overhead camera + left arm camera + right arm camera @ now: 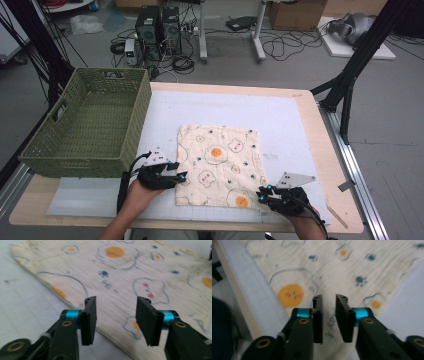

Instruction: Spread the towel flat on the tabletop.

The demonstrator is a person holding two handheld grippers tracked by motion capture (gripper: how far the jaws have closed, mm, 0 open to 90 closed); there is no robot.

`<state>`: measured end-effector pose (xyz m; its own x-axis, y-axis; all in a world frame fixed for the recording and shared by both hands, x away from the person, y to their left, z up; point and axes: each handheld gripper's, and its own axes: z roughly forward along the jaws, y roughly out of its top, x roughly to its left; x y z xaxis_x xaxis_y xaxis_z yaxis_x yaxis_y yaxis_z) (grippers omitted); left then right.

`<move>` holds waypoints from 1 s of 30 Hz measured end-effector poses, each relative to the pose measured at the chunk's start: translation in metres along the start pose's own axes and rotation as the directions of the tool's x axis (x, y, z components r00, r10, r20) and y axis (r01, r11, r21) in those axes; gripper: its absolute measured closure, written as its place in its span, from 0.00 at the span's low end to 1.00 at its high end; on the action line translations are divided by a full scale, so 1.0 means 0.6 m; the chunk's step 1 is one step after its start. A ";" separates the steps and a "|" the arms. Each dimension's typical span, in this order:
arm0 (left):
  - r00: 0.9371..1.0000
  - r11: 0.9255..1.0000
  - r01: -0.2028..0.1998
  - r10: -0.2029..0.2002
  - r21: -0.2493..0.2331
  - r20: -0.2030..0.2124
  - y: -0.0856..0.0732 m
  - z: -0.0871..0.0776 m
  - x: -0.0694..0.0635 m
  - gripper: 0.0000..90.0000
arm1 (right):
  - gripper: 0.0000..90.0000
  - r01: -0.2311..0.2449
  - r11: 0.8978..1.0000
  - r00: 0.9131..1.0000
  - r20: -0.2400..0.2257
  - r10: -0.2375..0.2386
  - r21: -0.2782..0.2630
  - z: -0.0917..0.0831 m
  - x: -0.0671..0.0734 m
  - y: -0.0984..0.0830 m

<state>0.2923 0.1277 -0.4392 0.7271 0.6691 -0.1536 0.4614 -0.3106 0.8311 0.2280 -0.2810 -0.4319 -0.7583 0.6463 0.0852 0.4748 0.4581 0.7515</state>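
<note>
Crinkled cream cloth with egg prints, flat, left claw apart, right claw narrowly apart.

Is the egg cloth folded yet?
Not yet. The cloth lies flat and spread out on the table. Both grippers wait at its near edge, the left gripper and right gripper, jaws open, gripping nothing. The green basket holds nothing.

A green woven basket stands empty at the far left of the wooden desk, partly on a white grid mat. Beyond, two black computer towers and tangled cables lie on the floor
</note>
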 end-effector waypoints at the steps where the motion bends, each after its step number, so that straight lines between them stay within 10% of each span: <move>1: 1.000 1.000 0.015 -0.015 -0.018 -0.011 0.005 0.002 0.006 0.54 | 0.80 -0.011 1.000 1.000 0.010 0.011 -0.020 -0.002 -0.004 0.003; 10: 0.986 0.998 0.050 -0.055 -0.033 -0.159 0.037 0.041 0.056 0.54 | 0.66 -0.027 0.998 0.996 0.088 0.032 -0.064 0.005 -0.031 0.017; 17: 0.950 0.989 0.133 -0.147 -0.069 -0.276 0.069 0.071 0.093 0.58 | 0.63 -0.037 0.996 0.993 0.106 0.046 -0.084 0.017 -0.043 0.025; 30: 0.939 0.996 0.077 -0.059 0.038 -0.338 0.080 0.129 0.114 0.64 | 0.58 -0.044 0.996 0.993 0.108 0.052 -0.078 0.038 -0.058 0.031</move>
<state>0.4036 0.1064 -0.4512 0.4839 0.8750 -0.0131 0.5344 -0.2836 0.7962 0.2735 -0.2809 -0.4358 -0.6796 0.7316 0.0532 0.4717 0.3803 0.7955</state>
